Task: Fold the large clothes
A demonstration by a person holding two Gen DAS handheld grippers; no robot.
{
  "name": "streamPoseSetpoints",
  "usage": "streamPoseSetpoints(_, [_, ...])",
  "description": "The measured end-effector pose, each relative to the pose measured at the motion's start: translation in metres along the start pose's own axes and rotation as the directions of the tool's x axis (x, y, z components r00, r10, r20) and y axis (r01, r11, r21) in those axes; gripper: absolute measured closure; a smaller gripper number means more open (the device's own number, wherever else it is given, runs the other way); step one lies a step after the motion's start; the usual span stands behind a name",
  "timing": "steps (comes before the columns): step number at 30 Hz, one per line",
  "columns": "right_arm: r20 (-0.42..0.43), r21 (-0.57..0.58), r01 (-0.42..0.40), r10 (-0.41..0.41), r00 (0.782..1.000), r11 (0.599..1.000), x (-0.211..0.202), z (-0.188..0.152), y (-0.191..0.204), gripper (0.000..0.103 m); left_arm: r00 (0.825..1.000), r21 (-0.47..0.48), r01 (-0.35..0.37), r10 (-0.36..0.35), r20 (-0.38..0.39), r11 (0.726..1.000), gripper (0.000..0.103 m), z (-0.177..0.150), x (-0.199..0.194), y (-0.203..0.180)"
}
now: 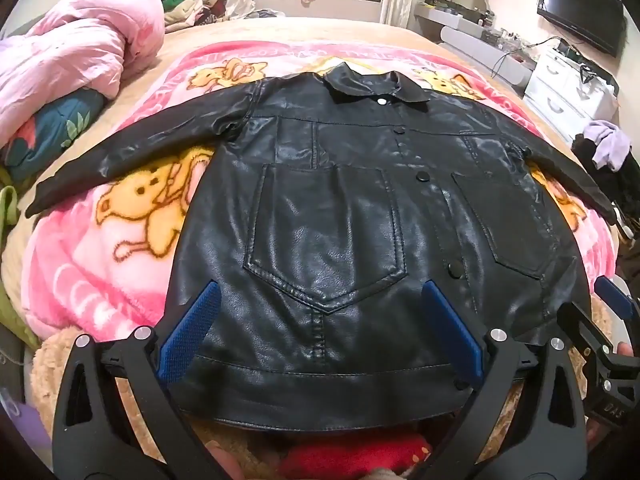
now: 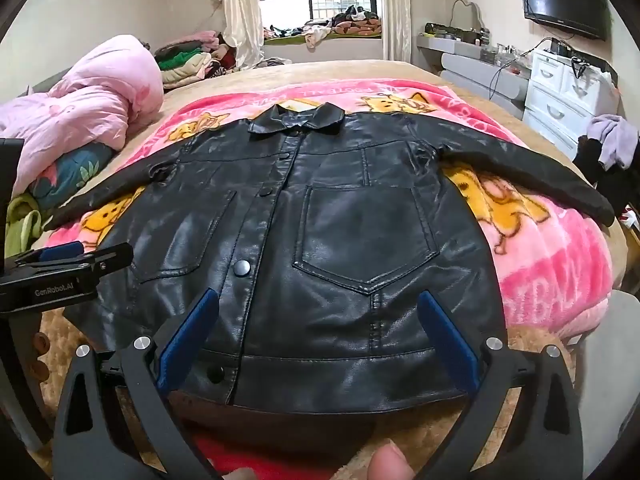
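A black leather jacket (image 1: 340,220) lies flat and buttoned on the bed, collar away from me, both sleeves spread out to the sides; it also fills the right wrist view (image 2: 320,240). My left gripper (image 1: 320,316) is open and empty, hovering over the jacket's lower left part near the hem. My right gripper (image 2: 318,324) is open and empty over the lower right part near the hem. The right gripper shows at the right edge of the left wrist view (image 1: 612,304); the left gripper shows at the left edge of the right wrist view (image 2: 60,256).
The jacket rests on a pink cartoon blanket (image 1: 120,280) over a beige bed (image 2: 360,70). A pink quilt (image 1: 80,52) is heaped at the far left. White drawers (image 2: 560,92) and a TV (image 2: 564,0) stand at the right. Clothes (image 2: 612,148) hang at the right edge.
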State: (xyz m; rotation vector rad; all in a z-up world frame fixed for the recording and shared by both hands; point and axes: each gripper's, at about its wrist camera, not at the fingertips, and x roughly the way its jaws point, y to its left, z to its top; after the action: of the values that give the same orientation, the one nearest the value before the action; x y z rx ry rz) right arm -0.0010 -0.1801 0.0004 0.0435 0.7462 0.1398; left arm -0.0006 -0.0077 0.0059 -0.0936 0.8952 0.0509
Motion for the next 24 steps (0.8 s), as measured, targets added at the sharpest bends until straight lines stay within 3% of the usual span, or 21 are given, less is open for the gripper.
streamPoseSetpoints(24, [0.012, -0.003, -0.002, 0.002, 1.000, 1.000, -0.008, 0.005, 0.004, 0.004, 1.000, 0.011, 0.019, -0.020, 0.013, 1.000, 0.009, 0.002, -0.012, -0.001])
